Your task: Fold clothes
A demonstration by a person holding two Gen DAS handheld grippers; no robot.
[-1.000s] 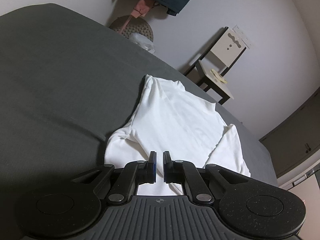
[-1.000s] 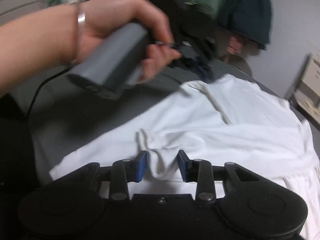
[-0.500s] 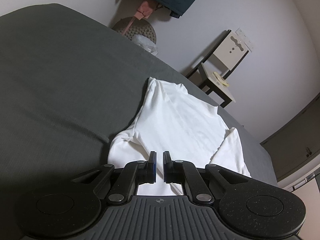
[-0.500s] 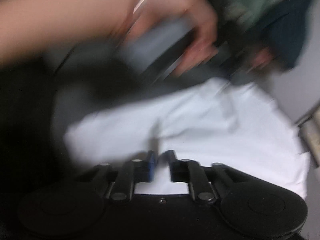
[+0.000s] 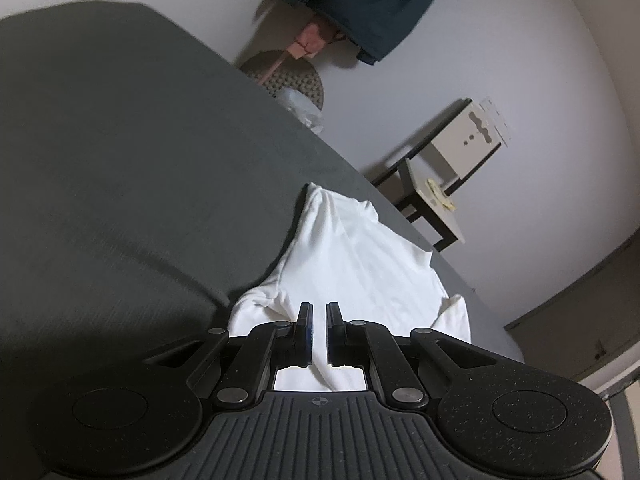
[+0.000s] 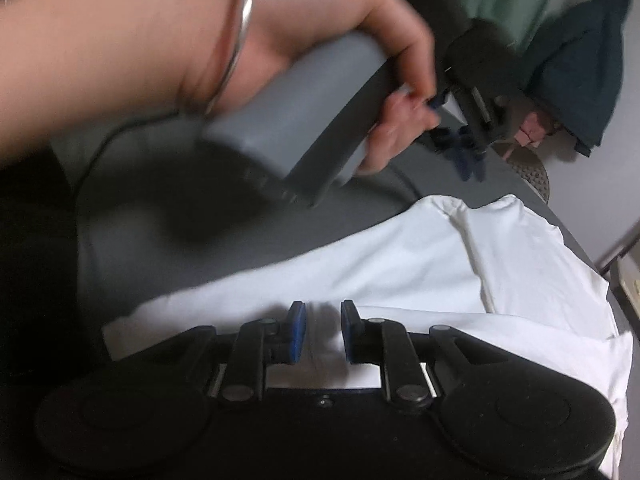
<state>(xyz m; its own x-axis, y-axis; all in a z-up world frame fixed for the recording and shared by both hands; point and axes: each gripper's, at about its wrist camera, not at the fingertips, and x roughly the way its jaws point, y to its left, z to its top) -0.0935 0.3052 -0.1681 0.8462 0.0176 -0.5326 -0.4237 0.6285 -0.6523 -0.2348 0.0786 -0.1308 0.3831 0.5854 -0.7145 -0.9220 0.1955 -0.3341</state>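
A white long-sleeved garment [image 5: 360, 264] lies partly folded on a dark grey bed [image 5: 120, 180]; it also shows in the right wrist view [image 6: 460, 264]. My left gripper [image 5: 317, 312] hovers above its near end, jaws nearly closed with a narrow gap and nothing pinched. In the right wrist view the left gripper [image 6: 468, 160] is held up by a hand [image 6: 280, 48] above the bed, left of the garment. My right gripper [image 6: 322, 314] is part open, empty, over the garment's near edge.
A chair [image 5: 448, 184] stands by the white wall past the bed's far edge. Dark clothes [image 5: 372, 4] hang on the wall above a round woven stool [image 5: 292, 80]. A dark cabinet [image 5: 584, 320] is at right. A cable [image 6: 100, 148] trails across the bed.
My left gripper rose and pulled back from the garment. My right gripper shut briefly over the cloth, then opened again and now sits over a flat edge of the garment.
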